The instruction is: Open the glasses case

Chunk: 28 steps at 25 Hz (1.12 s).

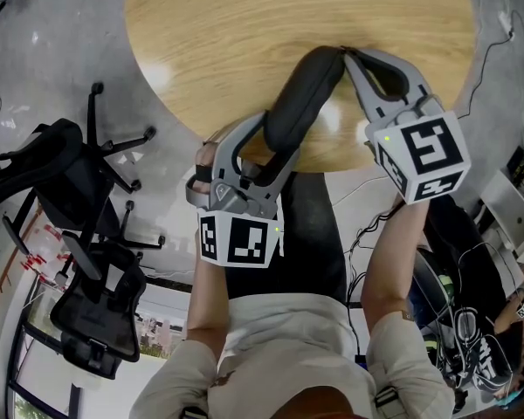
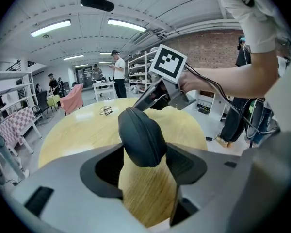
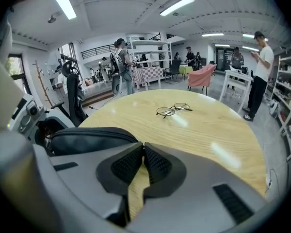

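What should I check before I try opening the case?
1. Hold: left gripper clamps the case: ok.
2. Reach: right gripper shut at the case's far end: ok.
3. Zipper pull caught in the right gripper: cannot tell.
4. Case closed along its zipper line: ok.
5. Glasses lie on the table, apart from the case: ok.

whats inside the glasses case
The glasses case, clamped in the left gripper, is closed, so its inside is hidden. A pair of glasses lies out on the table beyond it; whether the case holds anything cannot be told.
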Available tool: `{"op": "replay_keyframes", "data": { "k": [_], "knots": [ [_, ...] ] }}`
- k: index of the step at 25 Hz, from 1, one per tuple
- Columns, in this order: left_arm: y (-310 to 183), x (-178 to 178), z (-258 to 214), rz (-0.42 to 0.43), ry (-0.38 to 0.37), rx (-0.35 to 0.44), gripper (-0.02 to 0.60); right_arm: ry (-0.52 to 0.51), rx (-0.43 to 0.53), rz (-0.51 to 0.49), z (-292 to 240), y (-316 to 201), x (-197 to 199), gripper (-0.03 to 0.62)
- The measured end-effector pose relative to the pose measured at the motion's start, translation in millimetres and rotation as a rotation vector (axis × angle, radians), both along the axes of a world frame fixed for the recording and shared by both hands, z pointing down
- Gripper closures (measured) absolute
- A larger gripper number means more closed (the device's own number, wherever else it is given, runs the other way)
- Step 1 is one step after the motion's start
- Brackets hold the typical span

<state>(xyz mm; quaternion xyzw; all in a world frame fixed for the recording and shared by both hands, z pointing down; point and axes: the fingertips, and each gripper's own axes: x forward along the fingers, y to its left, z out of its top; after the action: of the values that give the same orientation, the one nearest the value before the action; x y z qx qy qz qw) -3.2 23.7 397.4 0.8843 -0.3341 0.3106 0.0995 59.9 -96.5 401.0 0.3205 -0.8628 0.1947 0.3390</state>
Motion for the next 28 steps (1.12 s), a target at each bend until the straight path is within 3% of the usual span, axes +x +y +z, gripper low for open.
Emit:
{"op": "replay_keyframes", "data": {
  "k": [3, 8, 11, 14, 20, 28],
  "knots": [
    [0, 3, 1, -0.001, 0.0, 0.0, 0.291, 0.002, 0.054, 0.041, -7, -1, 4, 0.569],
    [-1, 5, 3, -0.006, 0.004, -0.006, 0.286, -0.08, 0.138, 0.069, -36, 3, 1, 0.454],
    [-1, 6, 6, 0.003, -0.006, -0.017, 0.279, -0.144, 0.172, 0.047, -55, 10, -21, 0.451],
    [2, 10, 8, 0.017, -0.003, -0.032, 0.278, -0.125, 0.171, 0.02, -52, 15, -30, 0.453],
    [-4, 5, -29, 0.007, 0.113, -0.032, 0.267, -0.132, 0.164, 0.014, -48, 21, -32, 0.476],
    [-39, -6, -50, -0.049, 0.077, 0.02, 0.268, -0.142, 0.164, -0.005, -49, 29, -29, 0.49]
  ]
}}
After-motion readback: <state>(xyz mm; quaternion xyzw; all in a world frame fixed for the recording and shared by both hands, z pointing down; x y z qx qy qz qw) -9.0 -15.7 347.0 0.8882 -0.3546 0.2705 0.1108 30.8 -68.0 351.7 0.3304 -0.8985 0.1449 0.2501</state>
